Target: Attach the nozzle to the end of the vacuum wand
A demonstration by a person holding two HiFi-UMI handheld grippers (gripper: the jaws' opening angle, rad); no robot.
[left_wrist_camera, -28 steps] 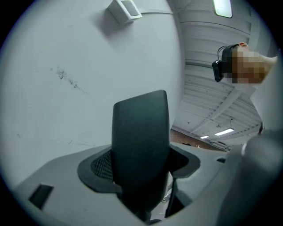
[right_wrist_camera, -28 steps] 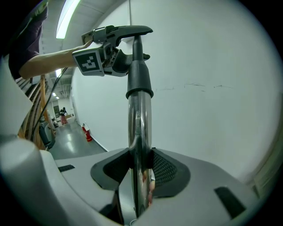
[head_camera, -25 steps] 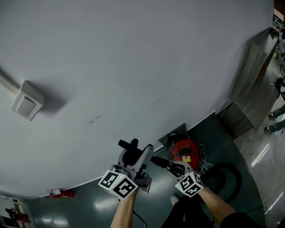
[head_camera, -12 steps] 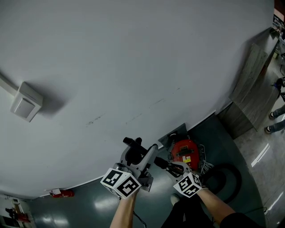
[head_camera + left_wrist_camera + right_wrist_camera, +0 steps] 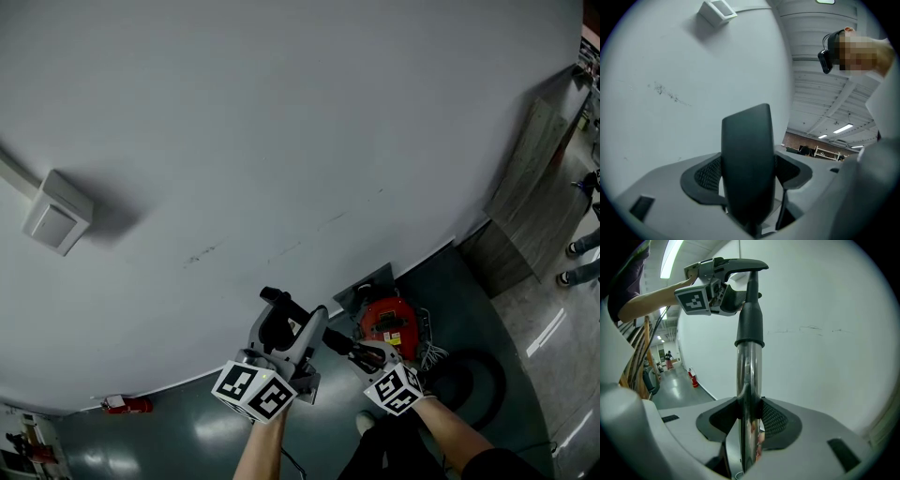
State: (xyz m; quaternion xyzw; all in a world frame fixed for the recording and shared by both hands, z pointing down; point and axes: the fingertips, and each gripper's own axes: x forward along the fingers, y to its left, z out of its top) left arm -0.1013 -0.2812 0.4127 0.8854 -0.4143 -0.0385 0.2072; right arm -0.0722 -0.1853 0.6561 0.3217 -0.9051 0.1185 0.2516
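My left gripper (image 5: 281,336) is shut on the black nozzle (image 5: 279,307); in the left gripper view its flat black body (image 5: 747,164) fills the gap between the pads. The right gripper (image 5: 364,354) is shut on the chrome vacuum wand (image 5: 749,380), which rises straight from its jaws (image 5: 749,414). In the right gripper view the nozzle's black collar (image 5: 750,322) sits over the wand's upper end, with the left gripper (image 5: 725,292) holding the nozzle's head (image 5: 740,263) at the top. Both tools hang in the air in front of a white wall.
A red vacuum canister (image 5: 389,321) stands on the dark floor by the wall, with a black hose (image 5: 473,375) looped beside it. The white wall (image 5: 281,141) carries a small box (image 5: 58,214). A red extinguisher (image 5: 127,405) stands left, a wooden cabinet (image 5: 534,187) right.
The left gripper has rolled slightly and shifted a little to the right with the nozzle. The right gripper and the wand have stayed where they were.
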